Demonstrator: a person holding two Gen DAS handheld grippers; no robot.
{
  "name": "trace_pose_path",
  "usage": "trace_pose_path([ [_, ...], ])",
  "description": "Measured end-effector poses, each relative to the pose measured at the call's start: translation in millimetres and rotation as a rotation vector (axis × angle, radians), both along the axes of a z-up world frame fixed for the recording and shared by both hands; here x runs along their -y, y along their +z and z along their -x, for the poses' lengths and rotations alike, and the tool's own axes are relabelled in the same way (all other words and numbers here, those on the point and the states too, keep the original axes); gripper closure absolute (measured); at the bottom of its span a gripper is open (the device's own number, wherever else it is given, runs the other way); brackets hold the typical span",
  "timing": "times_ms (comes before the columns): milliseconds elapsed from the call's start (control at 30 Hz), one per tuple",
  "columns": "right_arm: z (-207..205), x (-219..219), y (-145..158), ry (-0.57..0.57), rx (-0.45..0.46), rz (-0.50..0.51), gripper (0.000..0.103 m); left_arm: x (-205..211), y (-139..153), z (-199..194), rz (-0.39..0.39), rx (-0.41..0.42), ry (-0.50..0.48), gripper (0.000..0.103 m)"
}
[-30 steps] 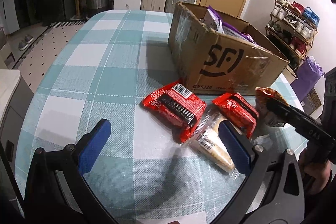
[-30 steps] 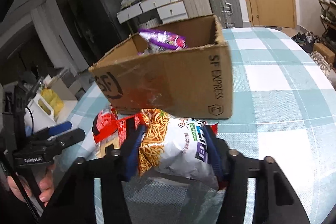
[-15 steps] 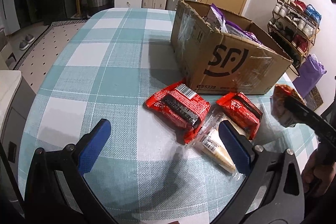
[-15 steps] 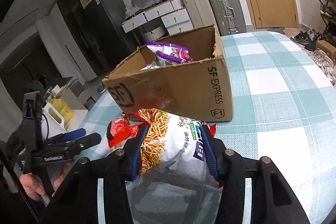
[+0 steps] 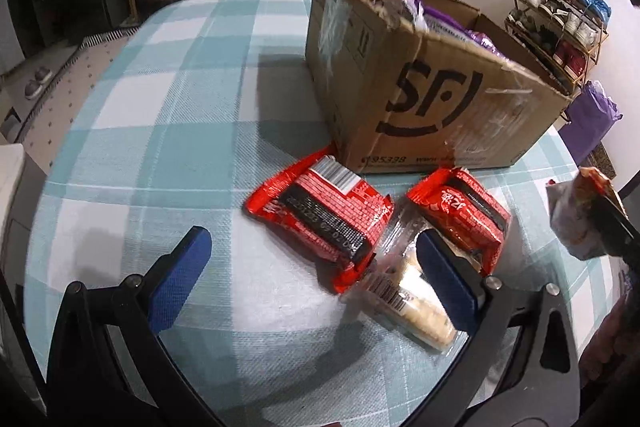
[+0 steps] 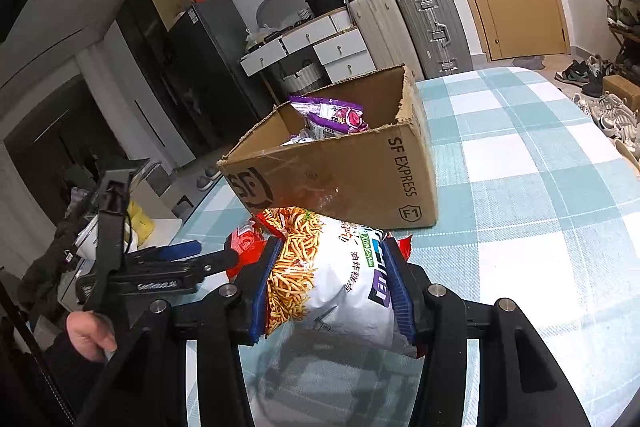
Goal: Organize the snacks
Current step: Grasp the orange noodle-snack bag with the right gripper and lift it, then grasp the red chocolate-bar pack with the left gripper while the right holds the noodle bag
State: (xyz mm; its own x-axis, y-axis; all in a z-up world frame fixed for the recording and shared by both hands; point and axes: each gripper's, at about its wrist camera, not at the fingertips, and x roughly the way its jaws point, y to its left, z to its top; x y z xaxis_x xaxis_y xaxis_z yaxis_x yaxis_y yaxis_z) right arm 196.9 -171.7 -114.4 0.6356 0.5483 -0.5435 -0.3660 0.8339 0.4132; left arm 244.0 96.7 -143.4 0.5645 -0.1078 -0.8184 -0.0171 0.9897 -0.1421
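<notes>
Right gripper (image 6: 332,291) clamps noodle snack bag (image 6: 340,279).

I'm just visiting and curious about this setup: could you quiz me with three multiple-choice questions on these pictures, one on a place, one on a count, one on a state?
1. Where are the purple packets?
A. inside the cardboard box
B. on the floor
C. under the table

2. How many red packets lie on the tablecloth?
A. none
B. two
C. five

3. The right gripper is:
A. empty
B. shut on the noodle snack bag
C. out of view

Answers:
1 A, they poke above the box rim.
2 B, two lie before the box.
3 B, both pads press the bag.
</notes>
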Motion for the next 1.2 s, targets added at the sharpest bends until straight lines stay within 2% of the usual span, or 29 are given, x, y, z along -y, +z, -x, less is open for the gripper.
trace_pose_path([
  [367, 11, 18, 2, -0.03, 0.001, -0.035, 0.053, 2, -9, -24, -0.024, 0.002, -0.011, 0.001],
  [433, 12, 19, 3, -0.029, 0.003, -0.034, 0.053, 2, -12, -29, -0.027, 0.001, -0.021, 0.004],
  [467, 12, 19, 4, -0.027, 0.005, -0.031, 0.053, 2, -14, -32, -0.025, -0.006, -0.027, 0.011],
  [533, 12, 19, 4, -0.027, 0.008, -0.024, 0.053, 2, -15, -35, -0.029, 0.001, -0.039, 0.016],
  [600, 13, 19, 5, -0.028, 0.008, -0.027, 0.053, 3, -14, -35, -0.03, 0.009, -0.058, 0.029],
  [633, 13, 19, 5, -0.03, 0.008, -0.031, 0.053, 3, -14, -35, -0.03, 0.015, -0.067, 0.032],
  [700, 12, 19, 4, -0.03, 0.005, -0.033, 0.053, 2, -14, -33, -0.03, 0.033, -0.08, 0.052],
  [800, 12, 17, 4, -0.028, 0.002, -0.036, 0.053, -3, -13, -29, -0.012, 0.049, -0.089, 0.057],
  [1200, 16, 17, 8, -0.031, 0.012, -0.037, 0.053, -12, -6, -13, 0.008, 0.052, -0.074, 0.058],
])
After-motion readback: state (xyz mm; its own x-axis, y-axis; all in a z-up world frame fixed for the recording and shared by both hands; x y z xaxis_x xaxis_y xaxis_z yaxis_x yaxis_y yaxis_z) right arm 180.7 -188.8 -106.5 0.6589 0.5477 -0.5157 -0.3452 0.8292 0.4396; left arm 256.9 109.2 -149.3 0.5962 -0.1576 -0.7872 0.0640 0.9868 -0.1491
